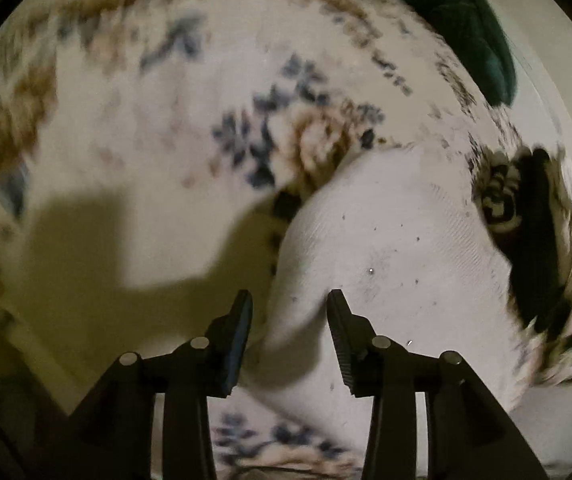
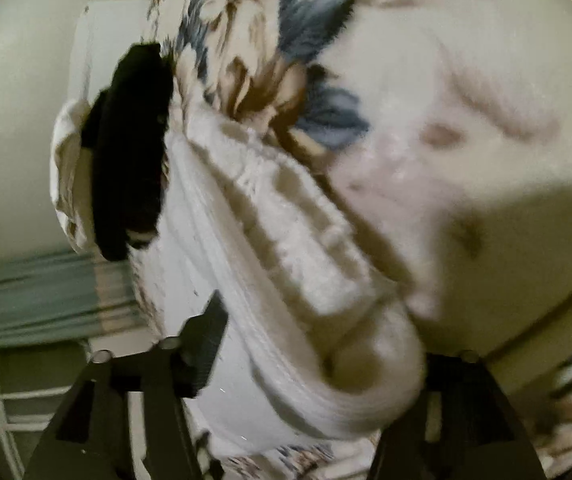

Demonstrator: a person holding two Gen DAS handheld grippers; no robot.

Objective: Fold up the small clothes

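Note:
A small white garment (image 1: 390,248) lies on a floral bedspread (image 1: 133,128). My left gripper (image 1: 290,300) is open, its fingers on either side of the garment's near edge, which runs between them. In the right wrist view the same white garment (image 2: 269,264) is bunched in thick folds over my right gripper (image 2: 310,332). Only its left finger (image 2: 205,344) shows; the right one is hidden under the cloth. A black garment (image 2: 133,152) lies at the white one's far end. It also shows in the left wrist view (image 1: 534,240).
A dark green cloth (image 1: 462,24) lies at the far right on the bedspread. In the right wrist view a teal striped surface (image 2: 37,292) and a white wire rack (image 2: 5,408) sit low on the left, beyond the bed's edge.

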